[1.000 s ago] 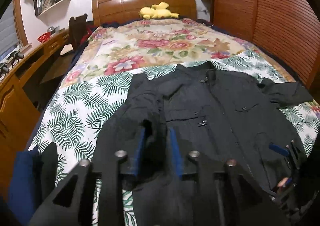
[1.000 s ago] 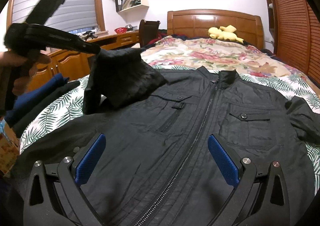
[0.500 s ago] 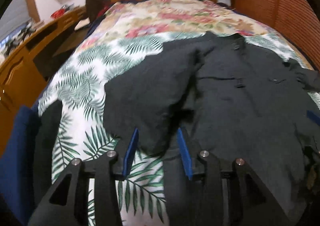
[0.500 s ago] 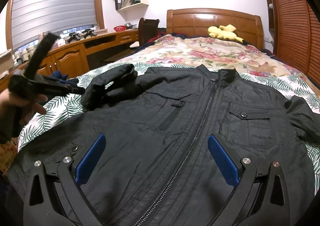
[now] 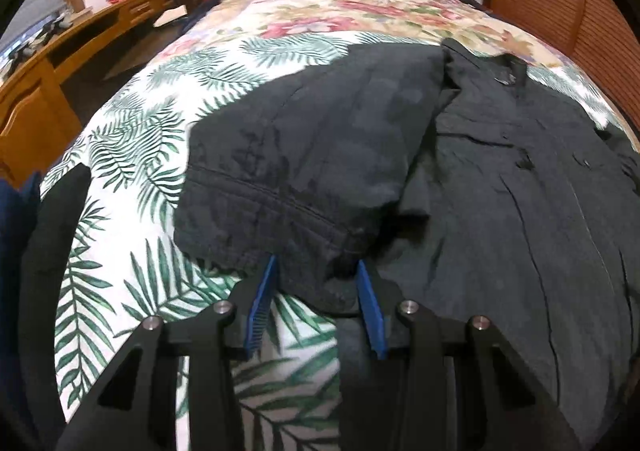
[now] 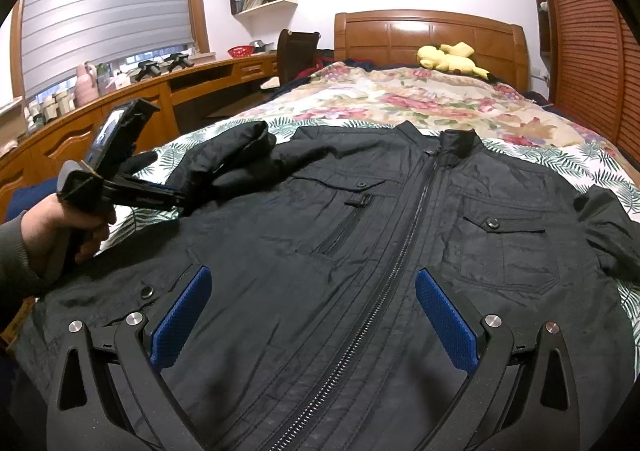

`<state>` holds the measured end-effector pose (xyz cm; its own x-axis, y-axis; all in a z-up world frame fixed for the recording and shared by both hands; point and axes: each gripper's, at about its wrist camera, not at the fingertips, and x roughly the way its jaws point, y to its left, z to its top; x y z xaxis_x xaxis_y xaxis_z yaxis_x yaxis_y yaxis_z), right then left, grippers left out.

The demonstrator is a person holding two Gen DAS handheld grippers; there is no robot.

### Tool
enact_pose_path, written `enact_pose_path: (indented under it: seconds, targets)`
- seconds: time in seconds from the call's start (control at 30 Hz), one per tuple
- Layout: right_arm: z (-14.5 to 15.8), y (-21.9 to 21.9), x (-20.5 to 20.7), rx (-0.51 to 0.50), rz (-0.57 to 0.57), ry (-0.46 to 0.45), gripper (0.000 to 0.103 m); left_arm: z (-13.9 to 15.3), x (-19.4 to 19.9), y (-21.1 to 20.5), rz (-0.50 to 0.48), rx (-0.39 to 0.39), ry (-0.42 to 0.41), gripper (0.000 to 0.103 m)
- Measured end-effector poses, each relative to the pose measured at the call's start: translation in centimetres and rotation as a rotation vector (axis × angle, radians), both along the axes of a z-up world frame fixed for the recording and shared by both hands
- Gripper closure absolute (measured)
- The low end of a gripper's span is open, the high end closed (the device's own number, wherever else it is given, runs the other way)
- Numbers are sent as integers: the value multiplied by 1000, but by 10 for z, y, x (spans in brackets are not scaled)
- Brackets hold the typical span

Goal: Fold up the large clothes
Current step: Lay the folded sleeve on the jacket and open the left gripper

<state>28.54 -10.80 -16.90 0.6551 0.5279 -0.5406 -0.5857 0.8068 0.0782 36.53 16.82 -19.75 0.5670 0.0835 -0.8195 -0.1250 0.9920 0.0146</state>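
**A:** Since the job is folding, why does the jacket (image 6: 360, 251) lie flat on the bed (image 6: 400, 99), front up and zipped?

**B:** I judge it is spread that way so each side can be turned in over the middle. It sits on the near, leaf-printed half of the bed, well short of the headboard (image 6: 428, 35).

**A:** And the sleeve (image 5: 304, 155)?

**B:** It is doubled back over the jacket's shoulder, with its cuff end between the blue pads of the left hand-held gripper (image 5: 316, 291). Those jaws have just been opening; they stand part-way apart with the cloth between them. Whether the pads still pinch it, I cannot tell. My guess is that the sleeve is being set down there.

**A:** The other one?

**B:** The right hand-held gripper (image 6: 312, 315) hangs over the lower front, jaws wide apart, nothing in them and the zipper (image 6: 384, 263) running between them. It looks as if it is waiting.

**A:** Which way does the jacket point?

**B:** The collar (image 6: 440, 139) points to the headboard and the hem to the person. Its long axis runs down the bed, along the zipper. The far sleeve (image 6: 608, 227) lies out to the side, unfolded.
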Motion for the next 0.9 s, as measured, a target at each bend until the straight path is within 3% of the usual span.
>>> enact_pose_path:
  seconds: [0.07,0.13,0.27,0.47,0.7,0.9]
  targets:
    - [0,0,0,0,-1,0,0,-1,3,5,14,7,3,94]
    - [0,0,0,-1,-1,-1,0,2,4,12,34,-2,-1,101]
    - [2,-4,-2,-4,-5,-8,0,30,-5,6,30,51,-63,103]
    - [13,-16,-8,-9,-25,-19,0,101,-18,-29,-25,79,-193,103]
    - [46,-63,-25,23,-106,-68,0,174,-57,-101,-155,77,-317,103]
    - [61,-100,-44,37,-165,-90,0,207,-104,-155,-260,55,-373,103]
